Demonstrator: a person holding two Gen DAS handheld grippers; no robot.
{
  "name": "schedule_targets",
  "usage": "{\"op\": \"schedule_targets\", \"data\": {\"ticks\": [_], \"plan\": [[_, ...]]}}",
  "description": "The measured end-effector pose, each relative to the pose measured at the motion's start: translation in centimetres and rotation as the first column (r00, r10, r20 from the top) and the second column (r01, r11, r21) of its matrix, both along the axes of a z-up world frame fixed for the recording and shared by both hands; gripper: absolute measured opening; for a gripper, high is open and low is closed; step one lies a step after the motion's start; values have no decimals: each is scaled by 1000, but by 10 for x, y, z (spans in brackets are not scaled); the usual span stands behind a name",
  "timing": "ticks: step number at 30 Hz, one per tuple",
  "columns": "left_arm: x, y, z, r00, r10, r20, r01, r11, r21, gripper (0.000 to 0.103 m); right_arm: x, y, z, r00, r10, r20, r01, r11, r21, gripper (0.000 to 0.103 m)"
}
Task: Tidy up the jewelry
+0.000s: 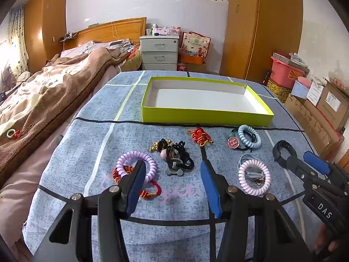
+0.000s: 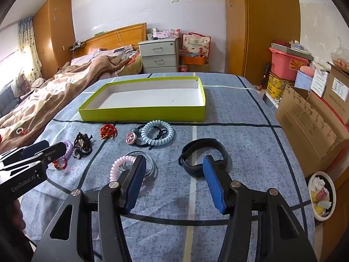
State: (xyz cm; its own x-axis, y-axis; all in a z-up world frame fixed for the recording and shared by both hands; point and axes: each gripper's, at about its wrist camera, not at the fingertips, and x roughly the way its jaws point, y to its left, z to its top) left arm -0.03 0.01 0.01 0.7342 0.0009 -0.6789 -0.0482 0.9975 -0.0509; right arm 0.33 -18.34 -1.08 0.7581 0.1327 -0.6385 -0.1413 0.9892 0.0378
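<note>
An empty yellow-green box (image 1: 205, 116) (image 2: 141, 113) stands at the far side of the blue cloth. In front of it lie a purple coil tie (image 1: 150, 159) (image 2: 69, 146) on a red cord bracelet (image 1: 152, 193), a black tangle of ties (image 1: 174, 155) (image 2: 82, 145), a red knot charm (image 1: 199, 136) (image 2: 108, 131), a light blue coil tie (image 1: 250, 136) (image 2: 157, 136), a pink coil tie (image 1: 254, 178) (image 2: 120, 163) and a black wristband (image 1: 281, 151) (image 2: 202, 159). My left gripper (image 1: 173, 169) (image 2: 52, 148) is open and empty above the purple tie. My right gripper (image 2: 174, 163) (image 1: 303, 159) is open and empty beside the wristband.
The cloth-covered table (image 1: 91, 144) stands beside a bed with a brown blanket (image 1: 48, 96) on the left. Cardboard boxes (image 2: 312, 118) and a bowl of scraps (image 2: 321, 194) sit to the right. A drawer unit (image 1: 159, 51) and wardrobes stand behind.
</note>
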Motion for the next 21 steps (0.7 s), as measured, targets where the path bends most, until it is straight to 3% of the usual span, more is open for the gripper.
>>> {"op": "schedule_targets", "data": {"ticks": [21], "plan": [[-6,-1,5,1000,22,-1,-22,999,23,54,-4,6,2,1000,0,7,0,1000,-2,55]]}}
